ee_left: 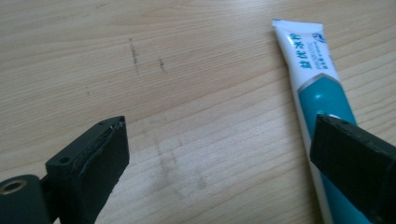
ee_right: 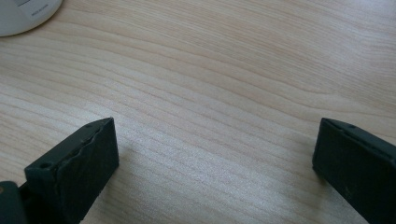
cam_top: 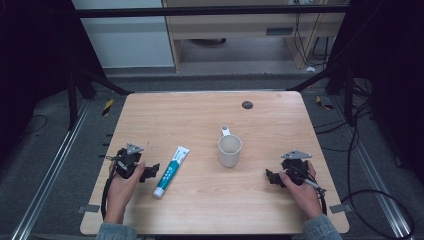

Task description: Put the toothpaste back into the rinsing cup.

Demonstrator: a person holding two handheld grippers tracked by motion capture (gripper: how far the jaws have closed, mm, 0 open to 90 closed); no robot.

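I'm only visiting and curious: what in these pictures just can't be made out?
- Tube: its lower end, left gripper view, is behind a jaw and cut by the frame's bottom edge.
- Tube print, high view: too small to read.
- Mug: right gripper view, cut by the corner.
- Dark disc: high view, too small to identify.

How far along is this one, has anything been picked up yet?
Nothing looks done: the toothpaste tube lies flat beside the upright, seemingly empty mug. Neither holds anything: left gripper open next to the tube, right gripper open over bare table. Everything is still ahead.
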